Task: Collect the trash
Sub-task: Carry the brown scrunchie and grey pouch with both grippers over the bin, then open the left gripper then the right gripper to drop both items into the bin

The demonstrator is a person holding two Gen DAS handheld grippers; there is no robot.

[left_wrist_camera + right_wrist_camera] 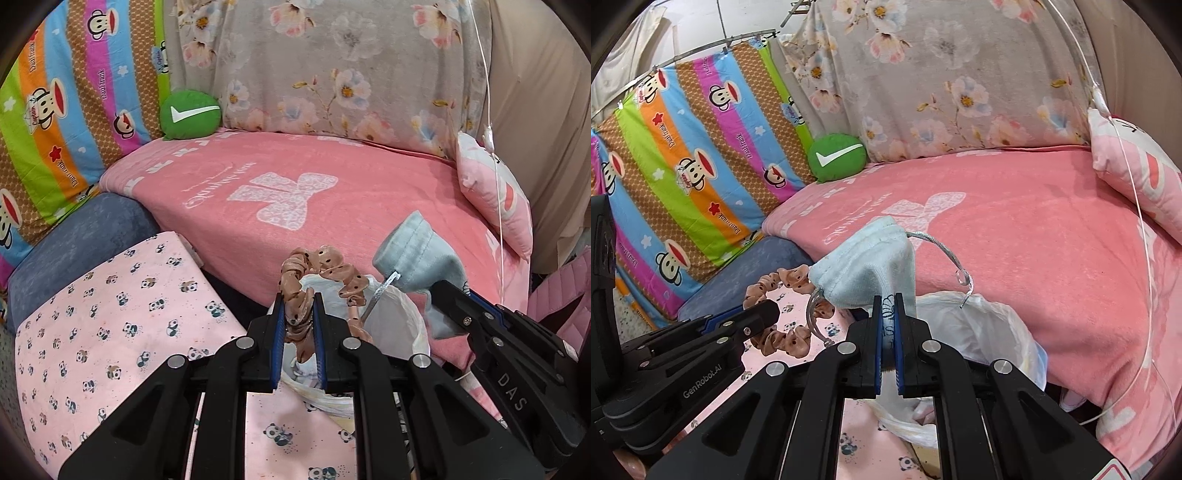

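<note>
My left gripper (298, 297) is shut on a tan scrunchie with dark dots (321, 269) and holds it over a white plastic trash bag (391, 325). It also shows at the left of the right wrist view (768, 314), with the scrunchie (783, 338) hanging from it. My right gripper (885, 301) is shut on a light blue drawstring pouch (864, 266) with a silver cord (945, 254), held above the trash bag (982, 325). In the left wrist view the right gripper (441, 291) holds the pouch (421, 254) at the bag's right.
A pink blanket (314, 192) covers the bed behind the bag. A panda-print pink cloth (110, 314) lies at the left. A green check-mark cushion (189, 115) and a pink pillow (495, 199) sit on the bed. A thin white cable (1141, 229) hangs at the right.
</note>
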